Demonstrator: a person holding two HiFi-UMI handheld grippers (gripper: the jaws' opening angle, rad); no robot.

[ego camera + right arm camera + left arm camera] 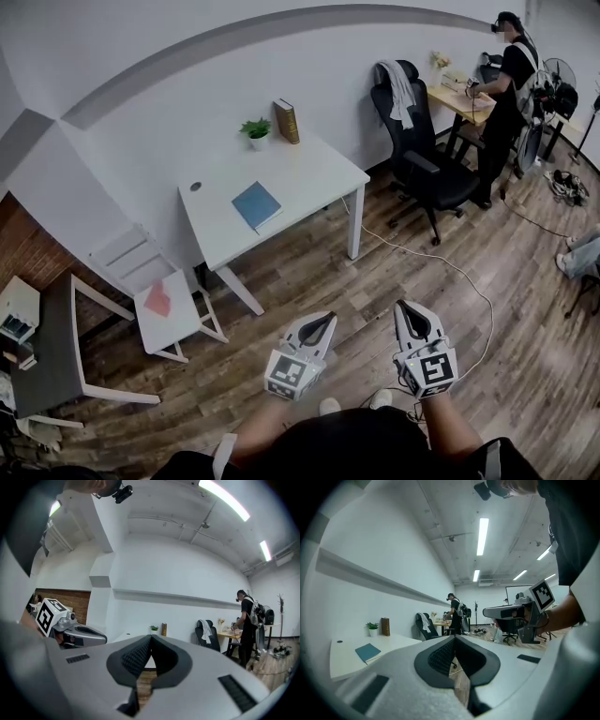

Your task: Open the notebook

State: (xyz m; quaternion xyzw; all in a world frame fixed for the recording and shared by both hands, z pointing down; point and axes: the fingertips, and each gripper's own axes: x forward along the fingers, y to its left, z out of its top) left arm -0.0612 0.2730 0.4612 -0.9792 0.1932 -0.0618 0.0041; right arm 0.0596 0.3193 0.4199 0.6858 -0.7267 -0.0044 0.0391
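Left claw (323, 320), right claw (410, 310): clenched, empty | notebook (256, 205) flat on table (314, 173), well apart ahead

office, white desk (314, 173), swivel chair (433, 178) (strip lights (482, 536) overhead)

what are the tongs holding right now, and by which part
Nothing: left tongs and right tongs are both shut and empty; the blue notebook lies untouched on the table.

right hand-held gripper (151, 639) jaws together; left hand-held gripper (77, 633) at left; plant (154, 628) on table (121, 636) beyond
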